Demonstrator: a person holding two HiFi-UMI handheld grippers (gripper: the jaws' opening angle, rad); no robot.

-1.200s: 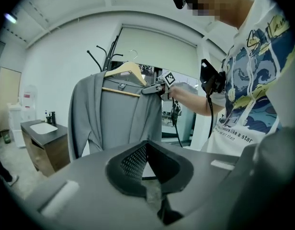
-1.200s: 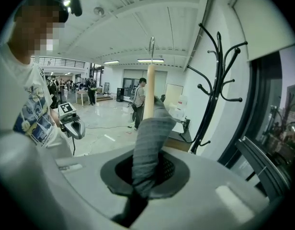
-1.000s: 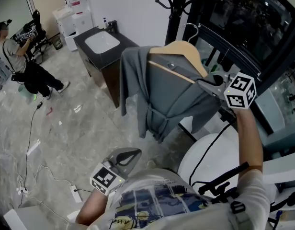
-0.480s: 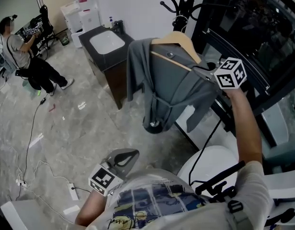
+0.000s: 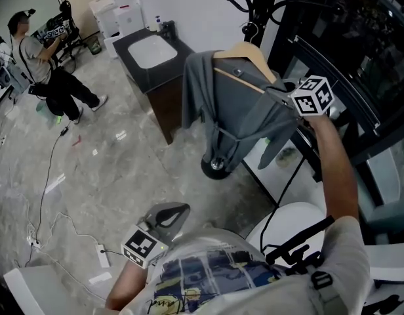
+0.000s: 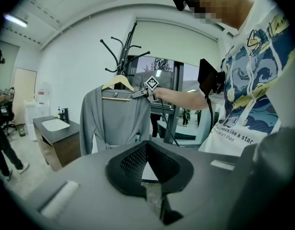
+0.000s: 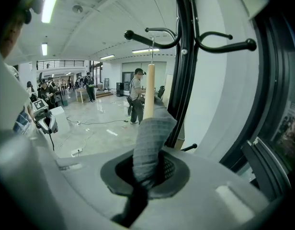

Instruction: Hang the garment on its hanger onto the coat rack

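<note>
A grey garment (image 5: 238,113) hangs on a wooden hanger (image 5: 244,52) held up beside the black coat rack (image 5: 266,5). My right gripper (image 5: 282,96) is shut on the garment's shoulder over the hanger's end; in the right gripper view the grey cloth (image 7: 150,138) fills the jaws. The hanger's wire hook (image 7: 152,51) reaches up to a curved rack arm (image 7: 150,37); I cannot tell whether it rests on it. My left gripper (image 5: 164,220) stays low by the person's torso, shut on nothing. The left gripper view shows the garment (image 6: 114,121) from afar.
The rack's round base (image 5: 215,168) stands on the marble floor. A dark cabinet with a white sink (image 5: 149,51) is behind it. A black-framed glass wall (image 5: 346,77) runs along the right. Cables (image 5: 44,195) lie on the floor, and a person (image 5: 44,64) stands far left.
My right gripper has carried the garment and hanger closer to the rack pole, so the wire hook now sits by the rack's arms. The left gripper has stayed put.
</note>
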